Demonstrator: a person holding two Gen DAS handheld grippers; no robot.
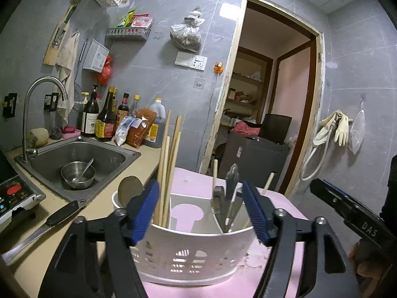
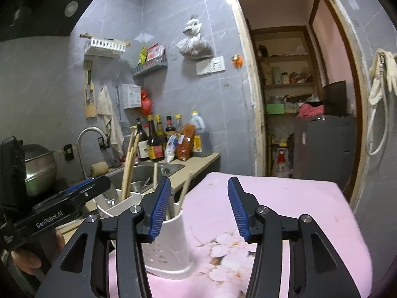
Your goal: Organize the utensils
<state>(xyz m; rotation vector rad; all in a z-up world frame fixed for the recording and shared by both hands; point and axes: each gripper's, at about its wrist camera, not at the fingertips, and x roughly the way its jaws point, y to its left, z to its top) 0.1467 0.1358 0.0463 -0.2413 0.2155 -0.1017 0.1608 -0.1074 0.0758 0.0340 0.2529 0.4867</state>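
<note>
Open left gripper (image 1: 201,209) around utensil holder (image 1: 193,250)

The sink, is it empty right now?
No, the sink holds a metal bowl with a spoon resting in it, as the left wrist view shows.

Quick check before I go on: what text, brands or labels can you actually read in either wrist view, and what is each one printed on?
"DAS": on the body of the right gripper, in the left wrist view.
"GenRobot.AI": on the body of the left gripper, in the right wrist view.
Sauce bottles by the sink: labels too small to read.
Induction cooker panel: markings blurred.
Fridge sticker: unreadable.
Wall packets: unreadable.
</note>
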